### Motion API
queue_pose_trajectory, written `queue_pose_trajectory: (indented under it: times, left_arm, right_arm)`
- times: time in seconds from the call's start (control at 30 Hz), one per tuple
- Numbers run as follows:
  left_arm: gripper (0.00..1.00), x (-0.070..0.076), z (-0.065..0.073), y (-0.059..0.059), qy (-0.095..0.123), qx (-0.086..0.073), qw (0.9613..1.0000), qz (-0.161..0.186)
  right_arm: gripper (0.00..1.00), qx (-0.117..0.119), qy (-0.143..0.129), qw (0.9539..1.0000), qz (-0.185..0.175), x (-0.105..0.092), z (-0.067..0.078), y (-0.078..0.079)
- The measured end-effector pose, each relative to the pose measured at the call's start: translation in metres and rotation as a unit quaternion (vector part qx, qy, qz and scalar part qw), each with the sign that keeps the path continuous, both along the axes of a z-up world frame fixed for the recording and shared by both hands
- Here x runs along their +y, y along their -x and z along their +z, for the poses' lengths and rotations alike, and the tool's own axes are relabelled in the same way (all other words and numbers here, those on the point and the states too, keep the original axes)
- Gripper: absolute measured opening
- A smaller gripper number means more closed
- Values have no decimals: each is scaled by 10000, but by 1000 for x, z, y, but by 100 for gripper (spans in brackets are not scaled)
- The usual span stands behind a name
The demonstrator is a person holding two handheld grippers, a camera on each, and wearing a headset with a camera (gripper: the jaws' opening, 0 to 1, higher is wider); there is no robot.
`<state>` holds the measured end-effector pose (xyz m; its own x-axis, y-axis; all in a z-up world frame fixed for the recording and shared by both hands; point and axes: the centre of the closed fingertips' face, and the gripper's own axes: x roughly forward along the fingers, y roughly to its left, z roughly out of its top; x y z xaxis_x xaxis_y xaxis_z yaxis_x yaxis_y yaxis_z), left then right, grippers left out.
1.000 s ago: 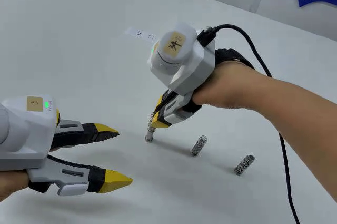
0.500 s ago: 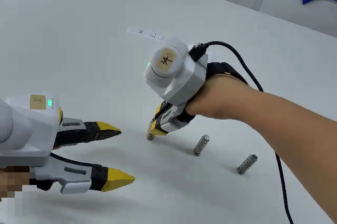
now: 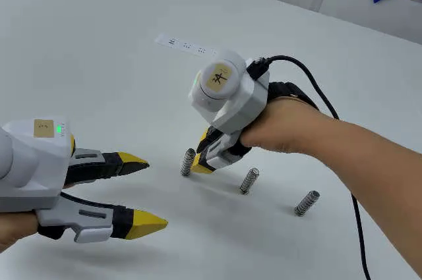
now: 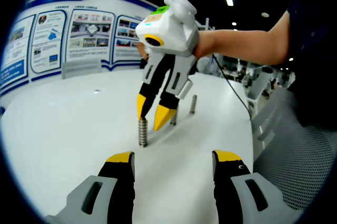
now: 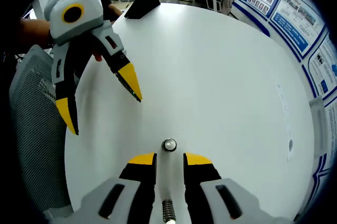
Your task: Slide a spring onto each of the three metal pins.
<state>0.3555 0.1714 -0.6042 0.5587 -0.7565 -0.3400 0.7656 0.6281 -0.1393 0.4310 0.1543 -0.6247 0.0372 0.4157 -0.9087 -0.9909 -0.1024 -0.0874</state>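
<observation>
Nearest, the white-and-black, yellow-tipped left gripper (image 3: 155,194) has its jaws wide apart and empty. Beyond it, a coiled grey metal spring (image 3: 188,161) stands upright on the white table (image 3: 99,62), just ahead of the right gripper (image 3: 199,167), whose jaws are narrowly parted and grip nothing.

White, yellow-tipped left gripper (image 3: 155,193) is hovering lower left, jaws wide; matching right gripper (image 3: 200,167) is pointing down mid-frame, jaws slightly apart.
</observation>
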Motion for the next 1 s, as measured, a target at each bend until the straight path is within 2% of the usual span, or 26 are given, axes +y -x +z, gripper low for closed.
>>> queue_pose_trajectory:
  times: [0.23,0.5,0.77,1.0]
  left_arm:
    - [62,0,5,-3,9,-36,10000,35]
    - [64,-1,10,-6,8,-50,10000,63]
    - [65,0,12,-9,-17,-49,10000,84]
    - [66,0,15,-13,-3,-58,9999,125]
  right_arm:
    - [26,-5,-216,9994,-252,-18,7,-4]
    - [31,-32,-526,9967,-622,-42,16,-13]
    - [34,-48,-841,9915,-990,-67,22,-18]
    - [38,-50,-1109,9848,-1337,-89,24,-21]
